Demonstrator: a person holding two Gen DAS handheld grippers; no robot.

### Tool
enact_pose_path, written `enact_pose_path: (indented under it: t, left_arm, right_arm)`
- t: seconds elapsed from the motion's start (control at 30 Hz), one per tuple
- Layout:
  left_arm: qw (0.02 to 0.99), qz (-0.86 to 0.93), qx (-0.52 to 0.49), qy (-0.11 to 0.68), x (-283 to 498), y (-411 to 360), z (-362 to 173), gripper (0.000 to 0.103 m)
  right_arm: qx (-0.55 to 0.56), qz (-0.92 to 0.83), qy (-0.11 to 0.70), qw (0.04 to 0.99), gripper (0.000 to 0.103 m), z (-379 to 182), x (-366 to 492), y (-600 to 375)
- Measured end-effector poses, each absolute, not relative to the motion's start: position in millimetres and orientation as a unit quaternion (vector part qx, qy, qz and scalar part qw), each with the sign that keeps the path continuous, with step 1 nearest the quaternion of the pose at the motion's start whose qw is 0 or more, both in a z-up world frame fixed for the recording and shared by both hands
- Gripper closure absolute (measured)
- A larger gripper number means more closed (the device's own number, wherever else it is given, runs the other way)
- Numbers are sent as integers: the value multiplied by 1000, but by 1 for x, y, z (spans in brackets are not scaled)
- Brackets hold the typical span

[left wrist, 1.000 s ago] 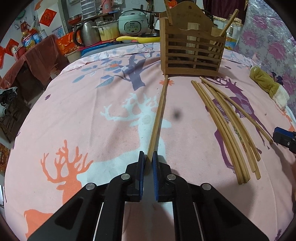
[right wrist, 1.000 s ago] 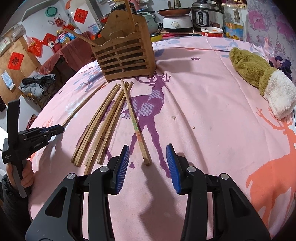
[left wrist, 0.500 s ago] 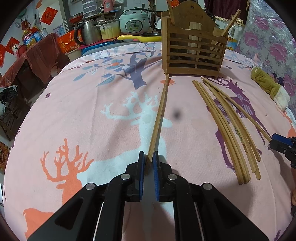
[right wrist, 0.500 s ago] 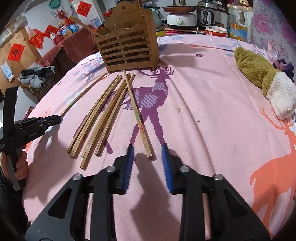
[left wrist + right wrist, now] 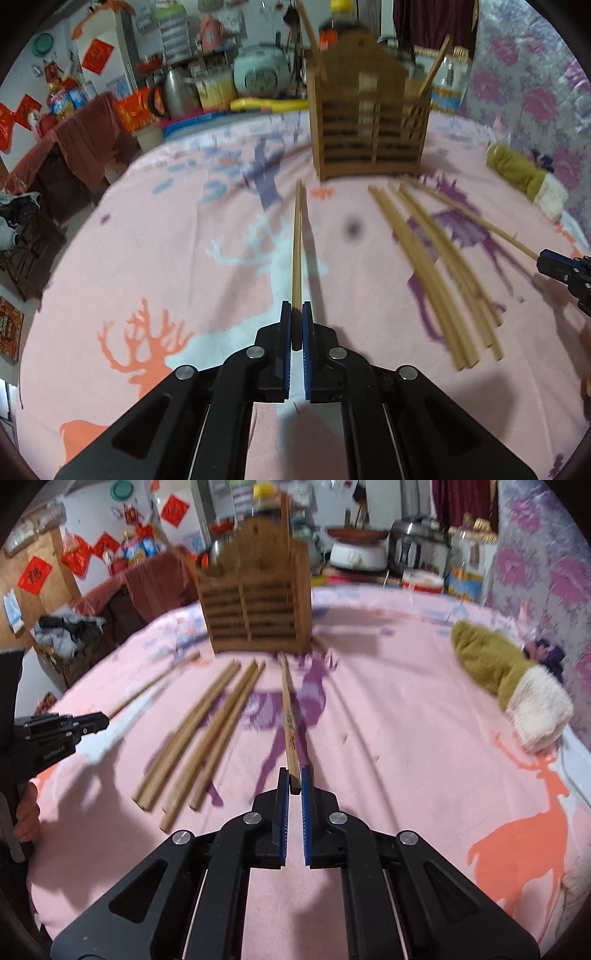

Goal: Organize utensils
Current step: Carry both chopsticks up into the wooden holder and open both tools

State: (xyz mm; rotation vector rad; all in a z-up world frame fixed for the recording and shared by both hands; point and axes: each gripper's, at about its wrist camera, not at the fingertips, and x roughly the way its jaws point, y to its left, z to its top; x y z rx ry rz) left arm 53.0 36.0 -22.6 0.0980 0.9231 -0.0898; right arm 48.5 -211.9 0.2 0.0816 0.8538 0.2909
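Note:
My left gripper (image 5: pixel 296 314) is shut on the near end of a wooden chopstick (image 5: pixel 297 240) that points toward the slatted wooden holder (image 5: pixel 369 122). The stick looks slightly raised off the pink deer-print cloth (image 5: pixel 184 258). My right gripper (image 5: pixel 291 779) is shut on the near end of a printed chopstick (image 5: pixel 288 716). Several loose chopsticks (image 5: pixel 207 734) lie left of it, in front of the holder (image 5: pixel 258 602). The holder has two chopsticks standing in it. The left gripper also shows at the left edge of the right wrist view (image 5: pixel 92 720).
An olive and white plush mitt (image 5: pixel 513 679) lies at the right on the cloth. Rice cookers (image 5: pixel 358 554), a kettle (image 5: pixel 173 92) and jars crowd the counter behind the holder. A dark red draped table (image 5: pixel 81 140) stands off the left edge.
My right gripper has closed from wide open onto the printed chopstick's end. My left gripper stays shut on its chopstick and has lifted and moved it forward; both views are blurred by motion.

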Motion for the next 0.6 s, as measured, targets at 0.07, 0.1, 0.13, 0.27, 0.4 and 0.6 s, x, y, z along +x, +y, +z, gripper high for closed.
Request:
enact_pose_path:
  t: [0.07,0.1,0.13,0.27,0.4,0.6]
  left_arm:
    - [899,-47,43,434,49,34,-13,97]
    - [901,-49,44,428,46,32,-8,97]
    - [904,-50,46,422,44,30,-3,97]
    - [911,-58,50,405,42,21,22,97]
    - [915,-73,41,395,49,14,52,97]
    - [919,-89,36,383,68,-1,90,97]
  right_arm:
    - [48,142,396,906,96,9,46,-214]
    - [54,142,383,911,97,16,44,-216]
    - [58,143,375,914,97,21,43,-217]
    - [67,150,334,928,97,49,38,-219]
    - [69,154,314,934,97,72,36,-217]
    - [52,157,287,944,97,107,42,-208]
